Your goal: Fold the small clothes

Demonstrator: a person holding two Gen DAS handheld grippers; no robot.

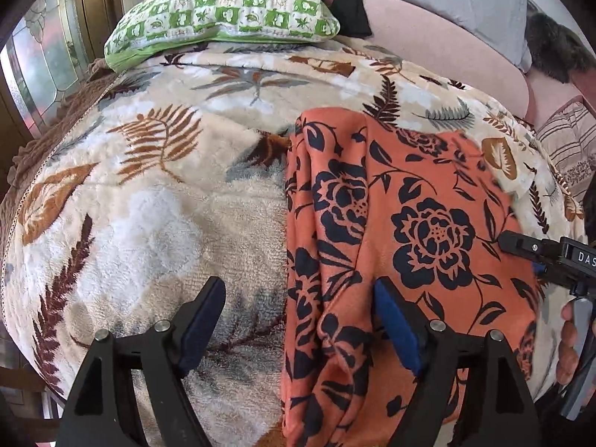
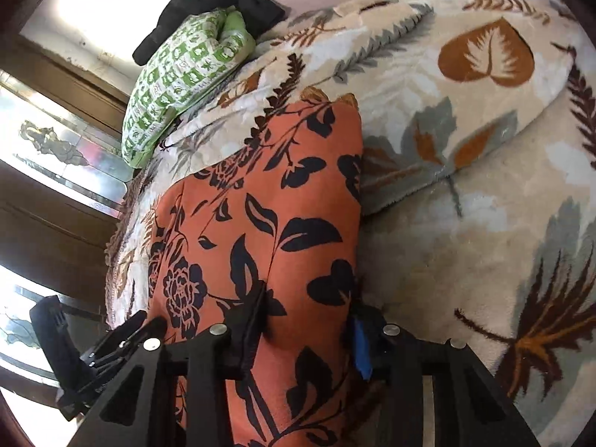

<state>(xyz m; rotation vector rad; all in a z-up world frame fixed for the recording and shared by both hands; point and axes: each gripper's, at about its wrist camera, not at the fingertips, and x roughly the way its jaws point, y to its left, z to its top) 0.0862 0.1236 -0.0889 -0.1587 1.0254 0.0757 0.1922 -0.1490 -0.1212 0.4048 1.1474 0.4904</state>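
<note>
An orange garment with dark floral print [image 1: 402, 231] lies on the leaf-patterned blanket [image 1: 149, 205], its left side bunched in long folds. My left gripper [image 1: 298, 320] is open; its right finger [image 1: 395, 327] rests on the garment's near part and its left finger [image 1: 203, 320] is over bare blanket. In the right wrist view the garment [image 2: 268, 223] runs away from me. My right gripper [image 2: 309, 327] is open and straddles the garment's near right edge, one finger [image 2: 249, 320] pressing on the cloth. The right gripper also shows at the left wrist view's right edge [image 1: 551, 257].
A green-and-white checked pillow [image 1: 223, 11] lies at the bed's far end with a black cloth [image 1: 346, 3] behind it. A pink sofa back [image 1: 447, 48] and striped cushion [image 1: 570, 145] are at right. Windows [image 2: 56, 141] are to the left.
</note>
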